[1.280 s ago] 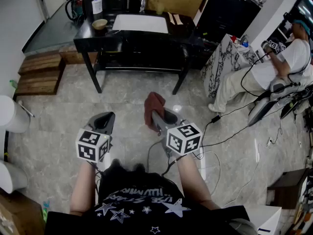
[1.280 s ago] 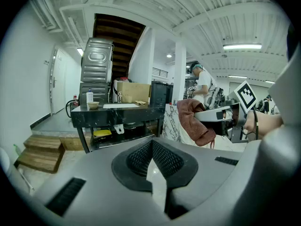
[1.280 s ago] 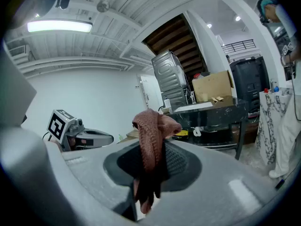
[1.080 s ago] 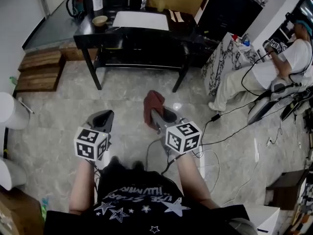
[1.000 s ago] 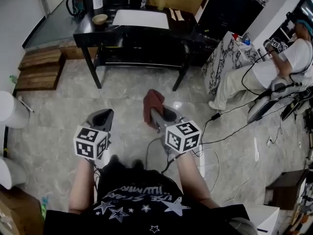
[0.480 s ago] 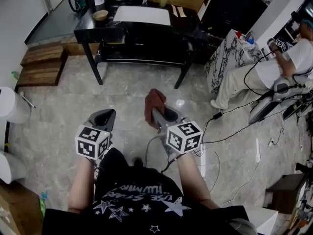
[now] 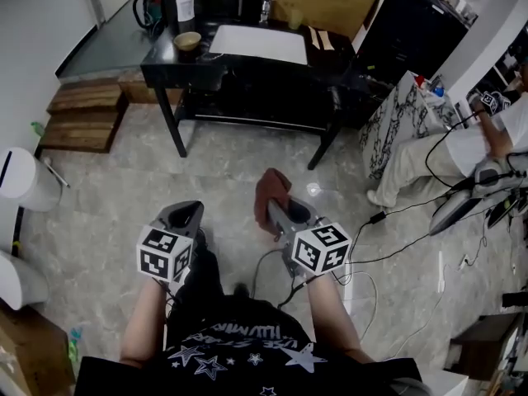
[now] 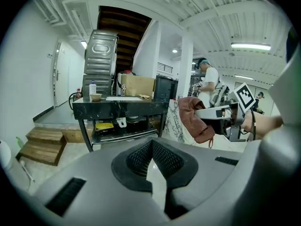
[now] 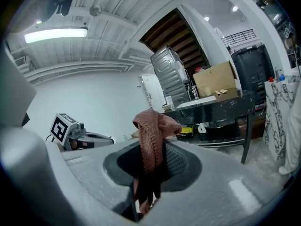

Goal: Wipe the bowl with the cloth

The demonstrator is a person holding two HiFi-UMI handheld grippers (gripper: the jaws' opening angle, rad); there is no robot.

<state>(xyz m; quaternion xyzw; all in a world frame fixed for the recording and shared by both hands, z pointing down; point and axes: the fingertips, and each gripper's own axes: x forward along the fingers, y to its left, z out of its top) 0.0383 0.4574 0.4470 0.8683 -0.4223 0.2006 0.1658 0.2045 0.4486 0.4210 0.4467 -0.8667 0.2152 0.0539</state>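
Note:
A small tan bowl (image 7: 187, 40) stands on the left end of a black table (image 7: 247, 64), far ahead of both grippers; the same bowl (image 8: 96, 96) shows in the left gripper view. My right gripper (image 7: 282, 213) is shut on a reddish-brown cloth (image 7: 271, 192), which bunches up above its jaws. In the right gripper view that cloth (image 9: 149, 135) hangs between the pads of the gripper (image 9: 146, 166). My left gripper (image 7: 185, 214) is held at waist height over the floor. Its jaws (image 8: 151, 147) meet at the tips with nothing between them.
On the table lie a white sheet (image 7: 258, 44) and a bottle (image 7: 185, 9), with a cardboard box (image 7: 326, 2) behind. Wooden steps (image 7: 82, 118) sit at the left, a white bin (image 7: 23, 190) nearer. A seated person (image 7: 462, 151) and floor cables (image 7: 396, 238) are at the right.
The table and bowl have come nearer and shifted slightly right in the head view. Both grippers keep their pose, the cloth still held in the right one.

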